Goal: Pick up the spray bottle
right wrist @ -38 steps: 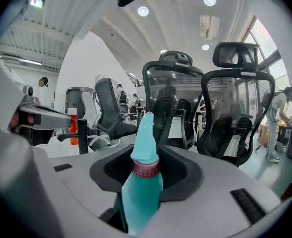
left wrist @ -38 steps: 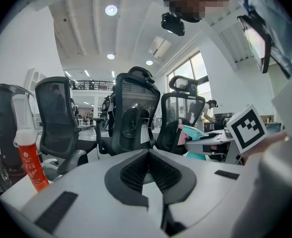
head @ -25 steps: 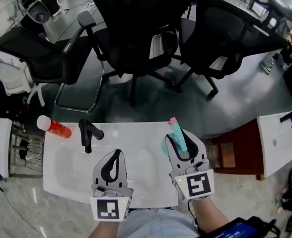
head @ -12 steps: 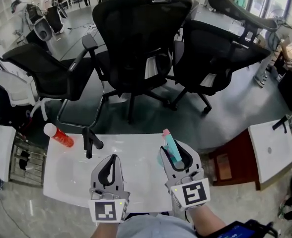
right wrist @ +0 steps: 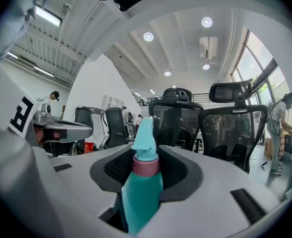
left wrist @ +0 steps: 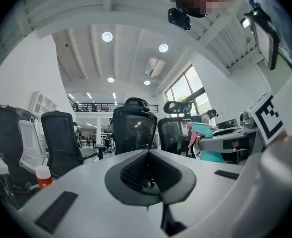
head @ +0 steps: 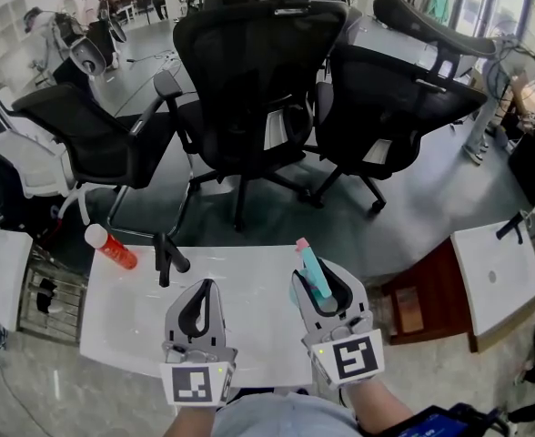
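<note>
Holding the spray bottle [right wrist: 142,185] in my right gripper [head: 319,283], above the right end of the white surface [head: 122,321].

I see the teal bottle clamped between the right jaws, which stand partly apart around its body. Its pink collar sits in the hollow between the pads and its nozzle head reaches past the fingertips toward the far edge. I cannot tell whether its base is clear of the surface. My left gripper [head: 206,288] hangs beside it over the near middle of the surface, its jaws closed tip to tip on nothing. A black faucet [head: 167,258] stands at the far edge, left of centre. A red bottle [head: 113,248] with a white cap lies at the far left corner. Black office chairs [head: 249,71] stand on the floor beyond.
</note>
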